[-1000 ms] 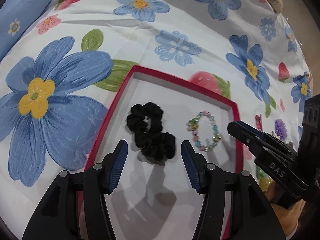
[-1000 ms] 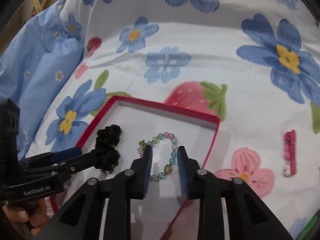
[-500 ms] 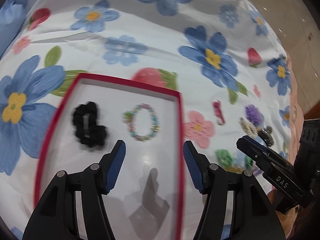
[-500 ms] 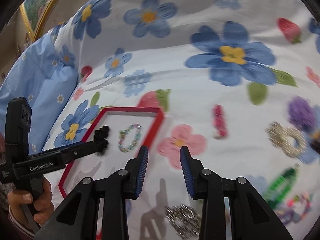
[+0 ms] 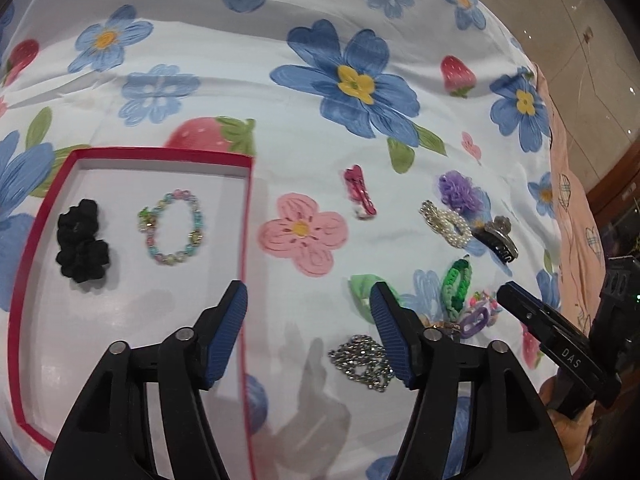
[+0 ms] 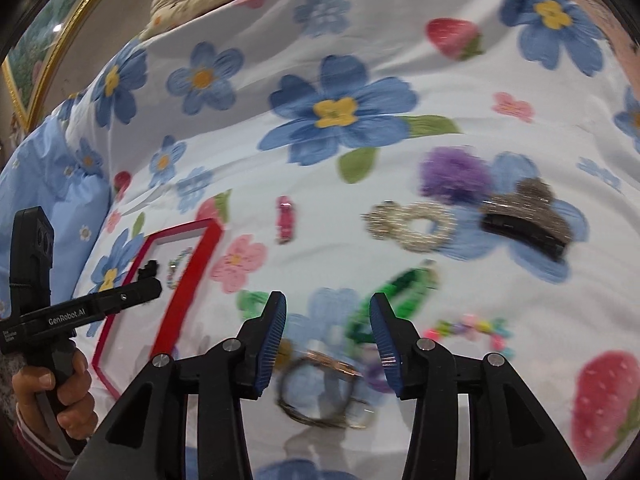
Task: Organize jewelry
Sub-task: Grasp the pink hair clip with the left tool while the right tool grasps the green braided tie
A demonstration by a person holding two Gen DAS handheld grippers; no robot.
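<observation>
In my left wrist view the left gripper (image 5: 308, 312) is at the bottom centre with its jaws spread wide and holding nothing; its left finger hangs over the right edge of the red tray (image 5: 249, 240), which fills the left part of the frame. Inside the tray lie the black scrunchie (image 5: 82, 248) at the left and just beside it, apart, the beaded bracelet (image 5: 173, 227). On the flowered bedsheet (image 5: 304, 92), to the right of the tray, I see the pink clip (image 5: 360, 197) in the middle, the purple scrunchie (image 5: 458, 192) and pearl clip (image 5: 446, 222) further right, the dark claw clip (image 5: 498, 240) beside them, the green chain (image 5: 456, 284) lower, and a silver chain piece (image 5: 362, 362) touching my right finger from the left side. The right gripper (image 5: 506, 292) enters from the lower right edge. In my right wrist view, which is blurred, the right gripper (image 6: 328, 320) is also spread and empty, low in the frame above a thin bangle (image 6: 316, 392); the green chain (image 6: 400, 292) is just beyond the right finger, and the tray (image 6: 188, 280) sits at the middle left.
</observation>
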